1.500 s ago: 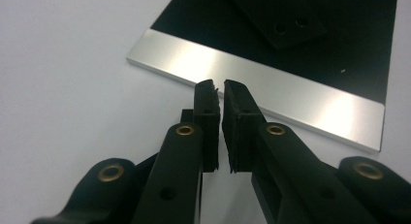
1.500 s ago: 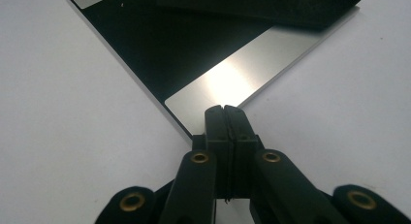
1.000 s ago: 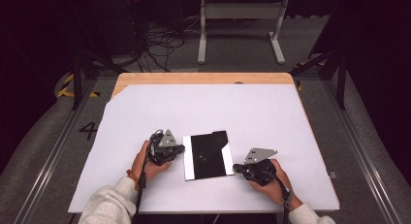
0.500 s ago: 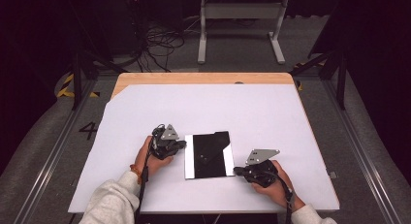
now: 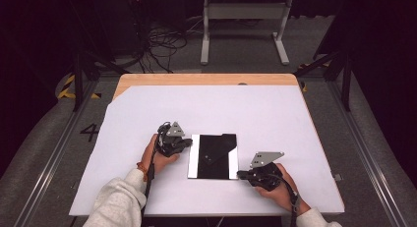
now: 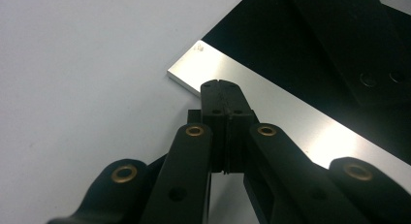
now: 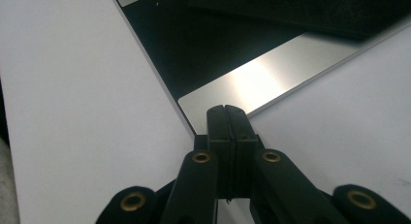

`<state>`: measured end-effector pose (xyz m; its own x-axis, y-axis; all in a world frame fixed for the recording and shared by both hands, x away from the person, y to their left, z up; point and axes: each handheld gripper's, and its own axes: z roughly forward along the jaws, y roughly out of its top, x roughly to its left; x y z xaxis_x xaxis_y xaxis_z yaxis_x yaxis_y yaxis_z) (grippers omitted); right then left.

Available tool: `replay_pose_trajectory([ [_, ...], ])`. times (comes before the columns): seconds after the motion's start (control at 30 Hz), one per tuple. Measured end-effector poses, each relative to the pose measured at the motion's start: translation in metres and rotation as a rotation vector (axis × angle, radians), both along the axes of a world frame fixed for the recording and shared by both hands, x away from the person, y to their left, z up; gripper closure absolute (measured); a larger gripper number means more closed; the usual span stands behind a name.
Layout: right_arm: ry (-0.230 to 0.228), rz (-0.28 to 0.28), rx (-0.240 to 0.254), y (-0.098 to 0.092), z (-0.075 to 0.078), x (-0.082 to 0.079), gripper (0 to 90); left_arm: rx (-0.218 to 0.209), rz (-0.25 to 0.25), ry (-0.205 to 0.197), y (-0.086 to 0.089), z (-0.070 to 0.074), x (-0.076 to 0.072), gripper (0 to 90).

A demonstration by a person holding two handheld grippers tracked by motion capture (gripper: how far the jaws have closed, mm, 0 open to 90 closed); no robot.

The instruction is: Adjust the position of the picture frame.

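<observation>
High view: left gripper [image 5: 183, 144] and right gripper [image 5: 242, 174], jaws together, flank black plate [image 5: 215, 156], possibly touching its silver edges.

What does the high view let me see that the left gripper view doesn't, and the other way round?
The high view takes in the whole white table, both hands, the right gripper at the near right corner of the plate, and cables on the floor behind. The left gripper view gives the close detail: the left gripper with jaws pressed together, tips over the plate's silver edge strip near a corner. Both show the left gripper and the black and silver plate.
</observation>
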<state>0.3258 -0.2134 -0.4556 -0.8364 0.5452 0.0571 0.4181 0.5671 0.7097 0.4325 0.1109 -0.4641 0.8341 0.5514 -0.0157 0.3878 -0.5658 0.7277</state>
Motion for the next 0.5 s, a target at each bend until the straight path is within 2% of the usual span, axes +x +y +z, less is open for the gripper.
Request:
replay_pose_trajectory([
  [0.07,-0.009,0.006,-0.02,0.003,0.001,-0.002,90.0,-0.003,0.005,0.001,-0.002,0.0,0.003,89.9],
  [0.13,-0.002,0.011,-0.013,0.004,0.001,-0.003,90.0,-0.011,0.008,0.002,-0.004,0.0,0.006,89.9],
  [0.23,0.019,0.011,0.007,0.003,0.0,-0.002,90.0,-0.034,0.009,0.039,-0.004,0.0,0.012,89.9],
  [0.37,0.027,0.023,0.021,0.007,0.001,-0.005,90.0,-0.035,0.011,0.04,-0.007,0.0,0.015,89.9],
  [0.47,0.003,0.038,-0.012,0.012,0.003,-0.008,90.0,-0.026,0.008,0.028,-0.008,0.0,0.015,89.8],
  [0.5,0.006,0.038,-0.007,0.012,0.003,-0.008,90.0,-0.008,-0.001,0.015,-0.009,0.001,0.014,89.7],
])
